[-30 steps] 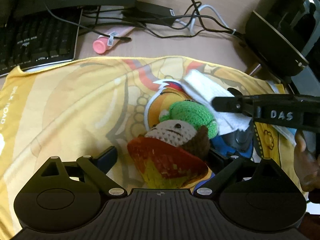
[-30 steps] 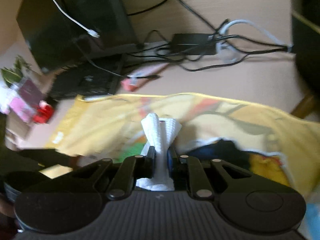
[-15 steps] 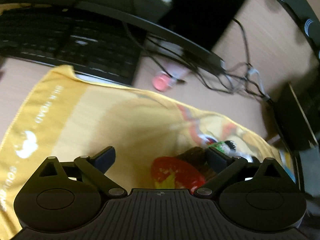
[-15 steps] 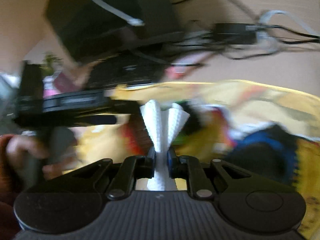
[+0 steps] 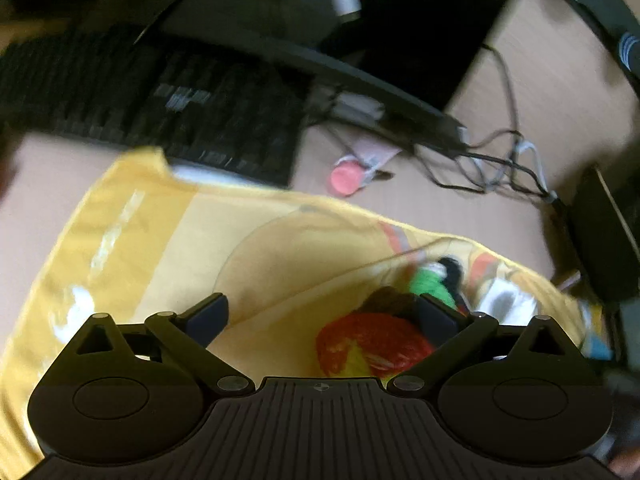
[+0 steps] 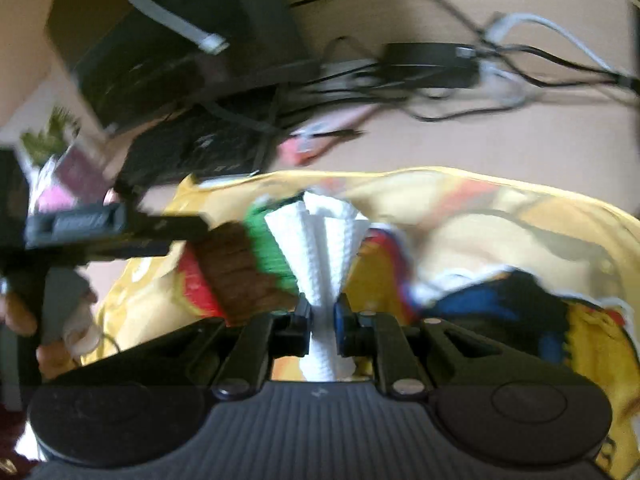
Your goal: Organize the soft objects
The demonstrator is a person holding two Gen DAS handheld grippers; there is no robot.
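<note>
While my right gripper (image 6: 322,318) stays pinched tight on the white paper towel (image 6: 320,236), I have swung my left gripper (image 5: 322,314) up and leftward over the last second, so its view now tilts across the yellow cloth (image 5: 160,240) toward the keyboard (image 5: 160,104) instead of looking down on the crocheted toys. Its jaws are spread wide and hold nothing; the red-and-yellow crochet piece (image 5: 372,346) lies between them on the cloth but closer to the right finger, with the brown one (image 5: 386,300) and the green one (image 5: 430,284) just behind it. The motion blur makes it hard to say whether anything touches. In the right wrist view the towel fans upward from the closed jaws, lifted off the cloth, and the left tool reaches in from the left beside the brown and green toys. I judge the towel is secured and ready to be carried off, while the toys are still waiting to be sorted. Around the cloth sit a pink-capped tube (image 5: 346,176), a tangle of cables (image 5: 492,164) and a monitor base, all well apart from the work, though the cables could snag a wide swing.
</note>
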